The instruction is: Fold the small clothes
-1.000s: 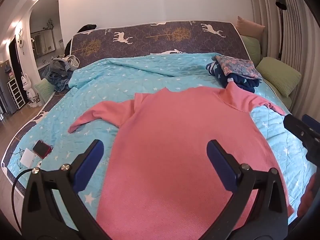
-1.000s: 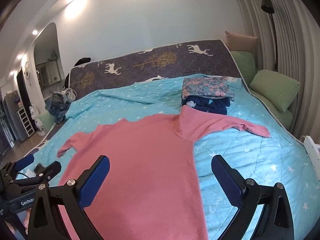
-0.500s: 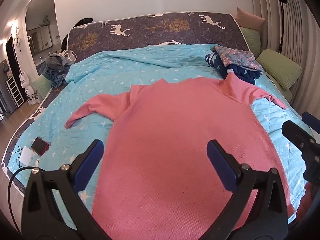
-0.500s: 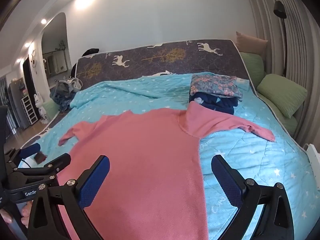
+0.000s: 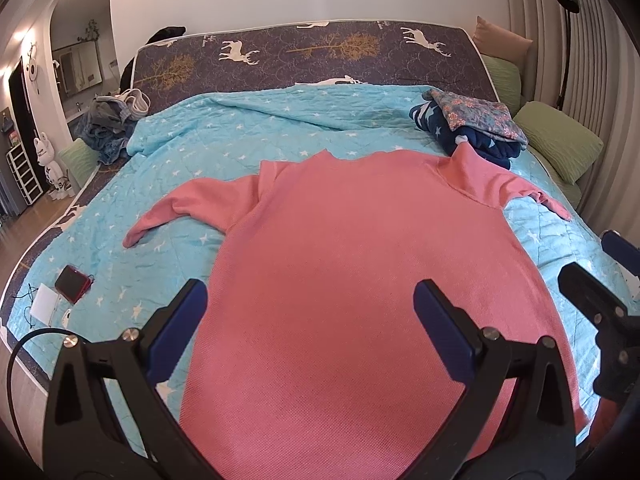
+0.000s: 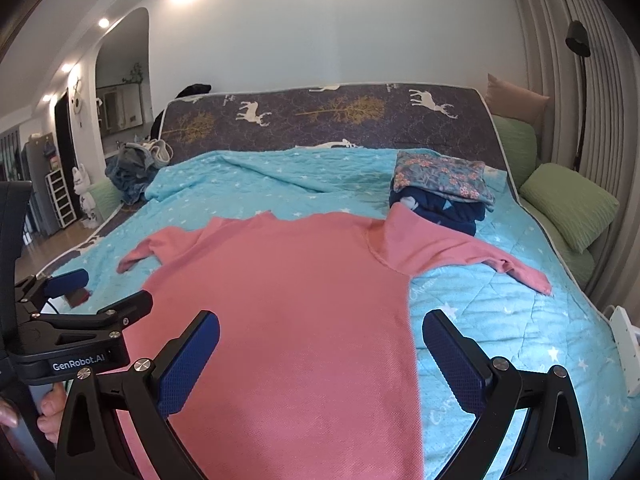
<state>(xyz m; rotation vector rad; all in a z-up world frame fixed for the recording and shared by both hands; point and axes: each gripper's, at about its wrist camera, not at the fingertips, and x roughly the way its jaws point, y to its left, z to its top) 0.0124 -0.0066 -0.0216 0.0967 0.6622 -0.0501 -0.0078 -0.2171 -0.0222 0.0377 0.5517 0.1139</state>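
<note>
While spread flat on turquoise quilt (image 5: 248,148), pink long-sleeved top (image 5: 360,264) unfolded, sleeves out. Left claw (image 5: 310,320) and right claw (image 6: 320,354) both released, hovering above hem. Risk: pinching quilt with knit, dragging top askew.

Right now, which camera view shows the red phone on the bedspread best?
The left wrist view: the red phone lies fully in sight on the blue bedspread, beside a white card. In the right wrist view, the left gripper hides most of it; only a dark reddish scrap shows between the fingers.
</note>
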